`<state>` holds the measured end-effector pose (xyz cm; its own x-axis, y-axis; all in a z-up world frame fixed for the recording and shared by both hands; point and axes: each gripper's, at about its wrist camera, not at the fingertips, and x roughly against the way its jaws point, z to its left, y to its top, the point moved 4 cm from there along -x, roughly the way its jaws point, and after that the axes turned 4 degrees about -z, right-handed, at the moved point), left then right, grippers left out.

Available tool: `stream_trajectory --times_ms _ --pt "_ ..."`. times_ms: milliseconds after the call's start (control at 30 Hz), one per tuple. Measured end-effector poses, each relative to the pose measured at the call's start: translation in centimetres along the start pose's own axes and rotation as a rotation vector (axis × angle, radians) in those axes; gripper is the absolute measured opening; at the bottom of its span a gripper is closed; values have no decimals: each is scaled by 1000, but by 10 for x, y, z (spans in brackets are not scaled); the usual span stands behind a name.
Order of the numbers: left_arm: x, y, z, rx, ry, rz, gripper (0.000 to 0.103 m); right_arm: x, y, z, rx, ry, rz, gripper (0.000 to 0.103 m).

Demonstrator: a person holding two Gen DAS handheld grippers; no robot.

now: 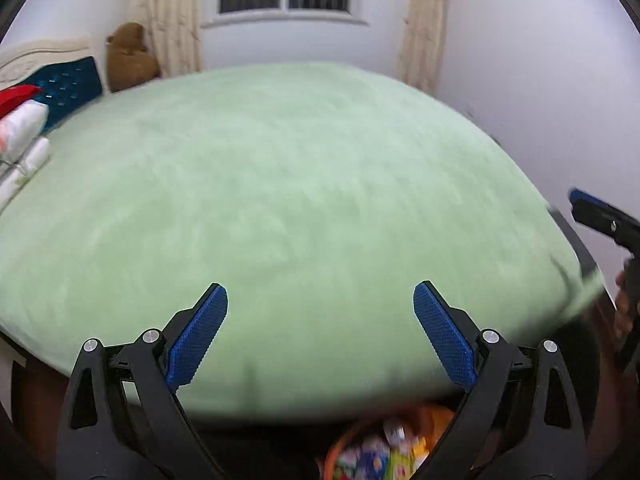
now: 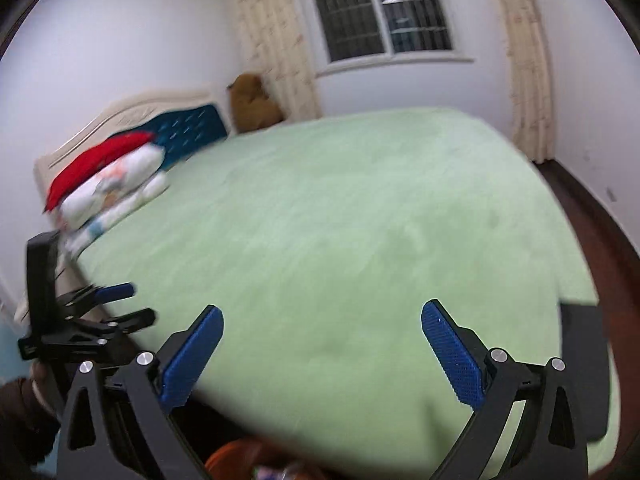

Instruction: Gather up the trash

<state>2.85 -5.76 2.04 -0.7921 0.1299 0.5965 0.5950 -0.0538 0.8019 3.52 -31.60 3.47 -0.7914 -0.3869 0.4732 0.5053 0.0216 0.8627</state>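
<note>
We hold both tools out over the bed (image 1: 304, 184), whose green cover lies smooth and bare right across, with no scrap of trash showing on it in either view. The left tool (image 1: 320, 332) stands with its blue pads spread wide and nothing between them, only the green cover seen through the gap. The right tool (image 2: 322, 356) is the same: pads far apart, empty, angled down toward the near edge of the bed. Each tool also shows at the edge of the other's view, so the two are side by side. The trash itself sits low, just below the left tool: an orange bin (image 1: 340, 446) at the foot of the bed, crowded with bright wrappers (image 1: 384, 452) in white, yellow, blue and green. From the right wrist we catch only an orange curve of that bin (image 2: 236, 458) at the bottom edge. We judge that the wide, empty pads above a full bin mean the pieces have gone in, and that the tools are tipped downward to keep the bin and the bed's edge in sight. Pillows (image 2: 116, 184) with a red cloth on top are stacked at the headboard (image 2: 192, 128), and a brown stuffed bear (image 2: 252, 104) sits in the corner by the curtain (image 2: 276, 40), well apart from the bin; these look like belongings rather than trash.
</note>
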Motion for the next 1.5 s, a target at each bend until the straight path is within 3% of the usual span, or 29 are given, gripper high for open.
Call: stream_trajectory --times_ms 200,367,500,667,900,1500 --pt "-43 56 13 41 52 -52 92 -54 43 -49 35 -235 -20 98" --pt "-87 84 20 59 66 -42 92 -100 59 -82 -74 -357 -9 98" --pt "-126 94 19 89 81 -24 92 -125 59 -90 -146 -391 -11 98" --pt "-154 104 18 120 96 -25 92 -148 58 -93 -140 -457 -33 98" --pt "-186 112 19 119 127 -25 92 -165 49 -102 -150 -504 5 98" --pt "-194 103 17 108 110 2 92 -168 44 -100 -126 -550 11 98"
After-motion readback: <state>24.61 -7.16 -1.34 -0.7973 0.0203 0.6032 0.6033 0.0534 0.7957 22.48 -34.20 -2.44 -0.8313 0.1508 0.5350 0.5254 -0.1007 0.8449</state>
